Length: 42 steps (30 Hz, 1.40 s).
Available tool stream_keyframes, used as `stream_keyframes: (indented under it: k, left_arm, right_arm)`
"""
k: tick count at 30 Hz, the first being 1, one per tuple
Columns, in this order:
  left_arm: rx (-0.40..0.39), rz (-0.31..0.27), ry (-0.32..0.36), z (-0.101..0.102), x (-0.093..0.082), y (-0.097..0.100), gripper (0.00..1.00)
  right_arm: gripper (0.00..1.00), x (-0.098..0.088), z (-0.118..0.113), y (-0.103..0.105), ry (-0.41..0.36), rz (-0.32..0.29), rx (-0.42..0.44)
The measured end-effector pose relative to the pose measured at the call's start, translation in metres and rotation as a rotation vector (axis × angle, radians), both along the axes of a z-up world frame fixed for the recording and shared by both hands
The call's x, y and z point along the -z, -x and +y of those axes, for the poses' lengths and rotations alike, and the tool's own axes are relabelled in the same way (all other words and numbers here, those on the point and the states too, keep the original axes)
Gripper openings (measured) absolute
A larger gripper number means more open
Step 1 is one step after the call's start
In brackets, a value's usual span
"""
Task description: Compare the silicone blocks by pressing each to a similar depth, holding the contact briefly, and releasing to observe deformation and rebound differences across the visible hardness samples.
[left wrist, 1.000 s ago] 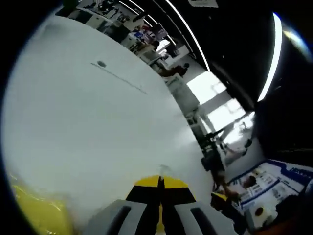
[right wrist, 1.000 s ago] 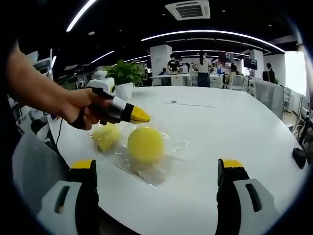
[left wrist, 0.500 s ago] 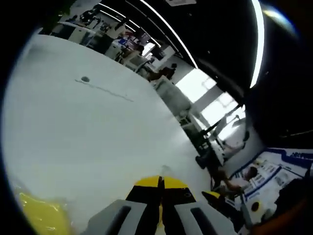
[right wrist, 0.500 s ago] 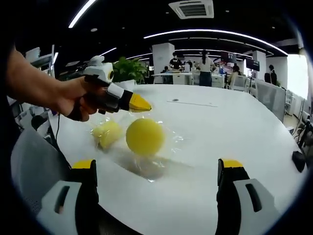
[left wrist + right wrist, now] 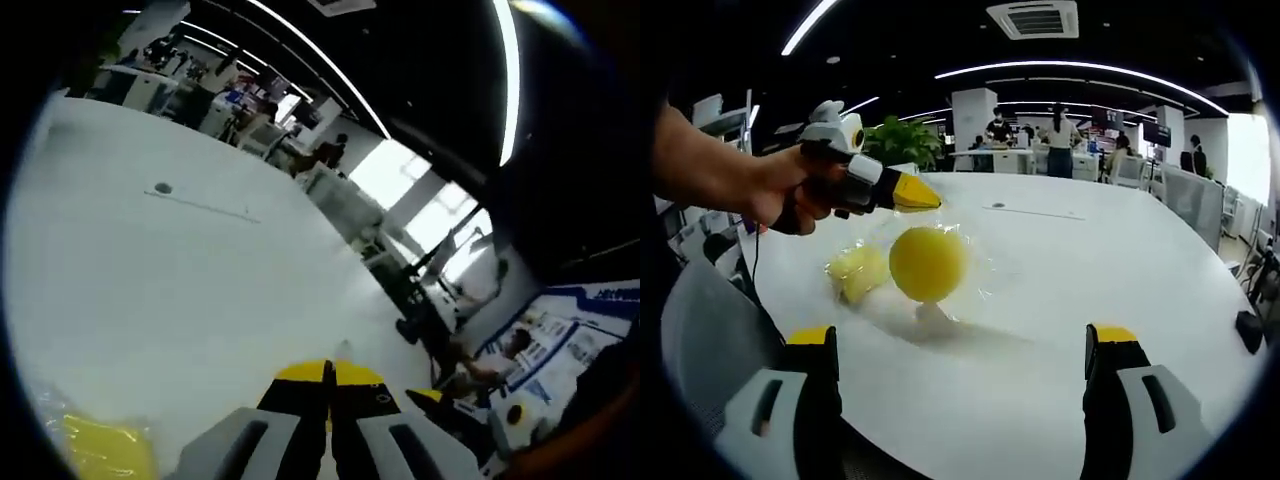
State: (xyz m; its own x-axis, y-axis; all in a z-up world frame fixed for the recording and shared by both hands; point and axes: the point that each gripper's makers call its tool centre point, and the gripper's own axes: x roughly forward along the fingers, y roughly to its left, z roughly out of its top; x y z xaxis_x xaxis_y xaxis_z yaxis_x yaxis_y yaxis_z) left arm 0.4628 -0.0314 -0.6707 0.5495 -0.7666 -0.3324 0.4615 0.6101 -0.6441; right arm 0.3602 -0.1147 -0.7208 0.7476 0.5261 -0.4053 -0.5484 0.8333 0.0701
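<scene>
Left gripper [image 5: 923, 195] has risen since earlier, lifting the clear bag [image 5: 970, 262] so the round yellow block [image 5: 927, 263] now hangs above the counter [image 5: 1070, 270]. Its jaws are closed, pinching the bag's top. Smaller yellow block [image 5: 858, 271] sits beside it in the bag. Right gripper [image 5: 960, 345] is wide open, holding nothing, near the counter edge.

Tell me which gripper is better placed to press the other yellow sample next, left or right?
Probably the right gripper. Its jaws stand wide open and free, facing the smaller yellow sample on the white table. The left gripper has its jaws shut on the clear bag, holding the round yellow sample up.
</scene>
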Motion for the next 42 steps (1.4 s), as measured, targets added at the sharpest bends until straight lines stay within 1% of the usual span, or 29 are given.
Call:
stream_keyframes:
  k: [2,4,6,12,15,19,23,25,32,37,42]
  left_arm:
    - [0.001,-0.016,-0.004,-0.001,-0.005,-0.002,0.00]
    - [0.025,-0.049,-0.014,-0.002,-0.011,-0.002,0.00]
    - [0.034,-0.063,-0.028,-0.002,-0.014,-0.002,0.00]
    - [0.034,-0.107,-0.042,0.001,-0.031,-0.002,0.00]
    - [0.023,-0.124,-0.031,0.004,-0.042,-0.004,0.00]
    - [0.007,-0.149,0.008,0.006,-0.062,-0.007,0.00]
    - [0.029,-0.170,0.021,0.005,-0.077,-0.005,0.00]
    - [0.046,-0.195,0.015,0.004,-0.085,-0.003,0.00]
    - [0.066,-0.217,0.026,0.006,-0.099,0.003,0.00]
    - [0.074,-0.222,0.043,0.008,-0.108,0.007,0.00]
    - [0.080,-0.238,0.057,0.009,-0.117,0.007,0.00]
  right_arm:
    - [0.96,0.000,0.002,0.000,0.002,0.001,-0.009]
    - [0.96,-0.001,0.004,0.002,-0.002,0.000,-0.018]
    - [0.96,-0.007,0.005,0.001,-0.022,-0.027,-0.024]
    - [0.96,-0.007,0.007,0.002,-0.020,-0.026,-0.037]
    - [0.96,-0.008,0.012,0.003,-0.036,-0.027,-0.051]
    - [0.96,-0.009,0.015,0.004,-0.049,-0.027,-0.065]
    - [0.96,-0.012,0.013,0.003,-0.070,-0.028,-0.054]
    - [0.96,-0.014,0.011,0.001,-0.090,-0.031,-0.040]
    - [0.96,-0.017,0.005,-0.001,-0.114,-0.041,-0.007]
    - [0.96,-0.018,0.006,0.000,-0.110,-0.044,-0.010]
    - [0.96,-0.018,0.006,0.000,-0.105,-0.046,-0.014]
